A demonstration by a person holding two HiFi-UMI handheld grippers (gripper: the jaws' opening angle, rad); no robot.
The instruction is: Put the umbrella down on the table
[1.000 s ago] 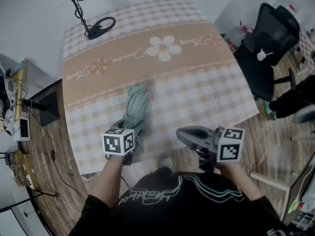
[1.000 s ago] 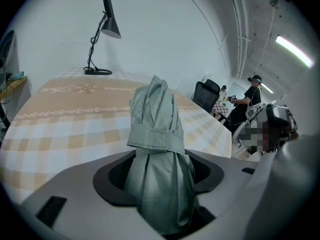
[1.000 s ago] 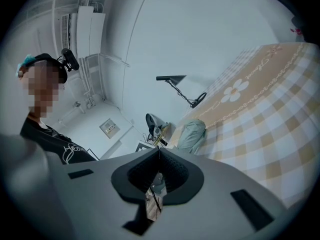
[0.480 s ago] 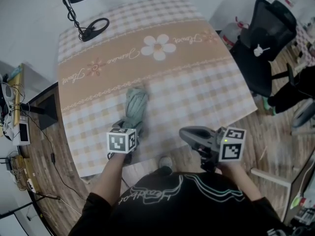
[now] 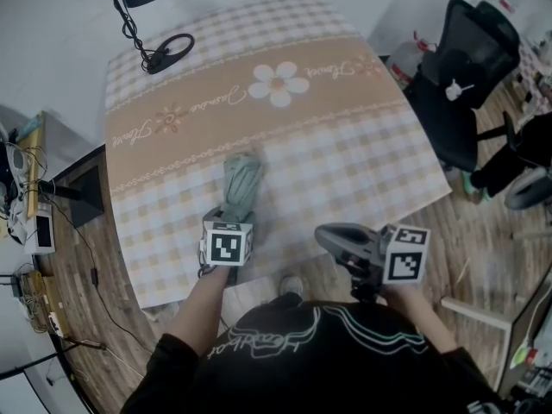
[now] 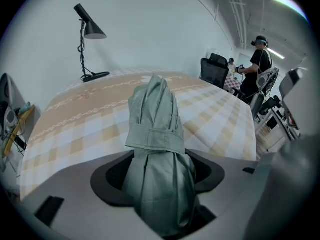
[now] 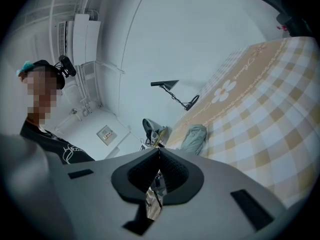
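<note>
A folded grey-green umbrella (image 5: 240, 179) lies lengthwise on the checked tablecloth (image 5: 328, 128) near the table's front edge, its strap band facing up. My left gripper (image 5: 231, 222) points steeply down over its near end. In the left gripper view the umbrella (image 6: 155, 134) fills the gap between the jaws of that gripper (image 6: 159, 184); the jaws are opening, and their sides still touch the fabric. My right gripper (image 5: 332, 238) hangs off the table's front edge, shut with nothing in it. In the right gripper view its pads meet (image 7: 159, 156), and the umbrella (image 7: 194, 138) lies beyond.
A black desk lamp (image 5: 142, 24) stands at the table's far left corner. A black office chair (image 5: 470, 84) sits right of the table. Cables and devices lie on the floor at left (image 5: 30, 222). Another person (image 6: 260, 59) stands beyond the table's right side.
My left gripper has sunk toward the table and rolled, bringing the umbrella's near end lower on the cloth. The right gripper has stayed where it was.
</note>
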